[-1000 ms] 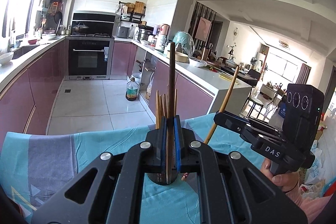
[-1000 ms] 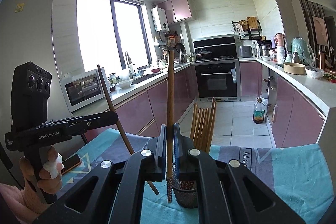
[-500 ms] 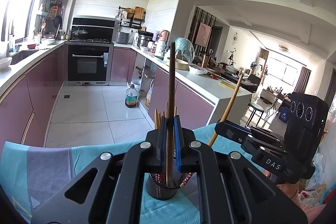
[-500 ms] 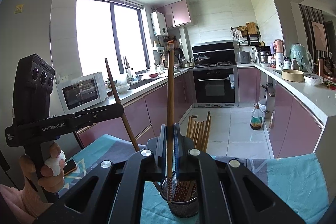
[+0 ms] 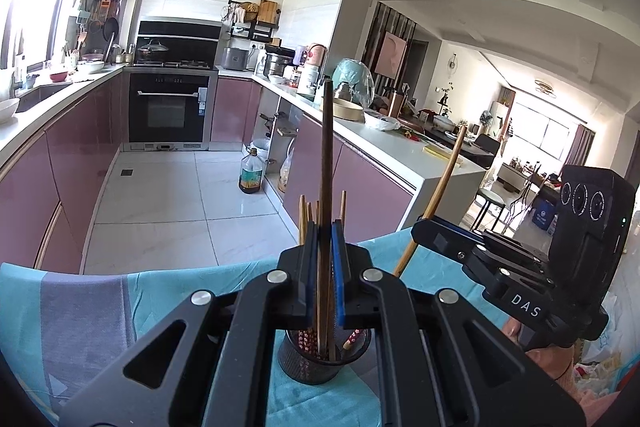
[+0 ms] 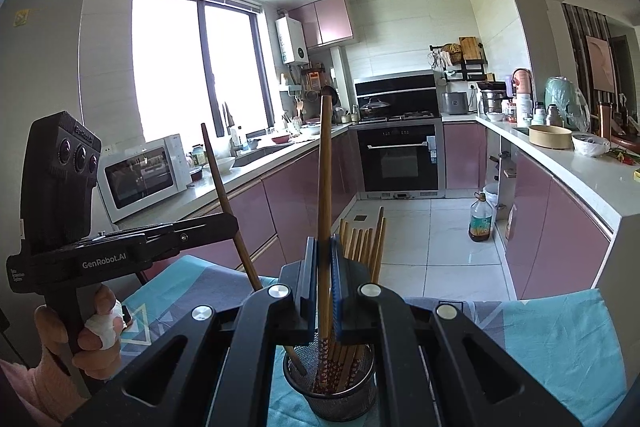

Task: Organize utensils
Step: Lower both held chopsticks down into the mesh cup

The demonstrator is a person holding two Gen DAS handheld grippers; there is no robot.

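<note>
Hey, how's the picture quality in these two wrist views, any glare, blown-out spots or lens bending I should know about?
Right wrist view: the window is blown out to white and the ceiling shows glare; the held chopstick stays sharp. Left wrist view: the far living-room window is overexposed; counters curve from fisheye distortion, and the mesh holder sits partly shadowed under the gripper.

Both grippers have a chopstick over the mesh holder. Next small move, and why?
Probably open the right gripper first: its chopstick stands upright with its patterned tip already inside the mesh holder among the others. The left gripper looks similarly placed with its own chopstick.
</note>
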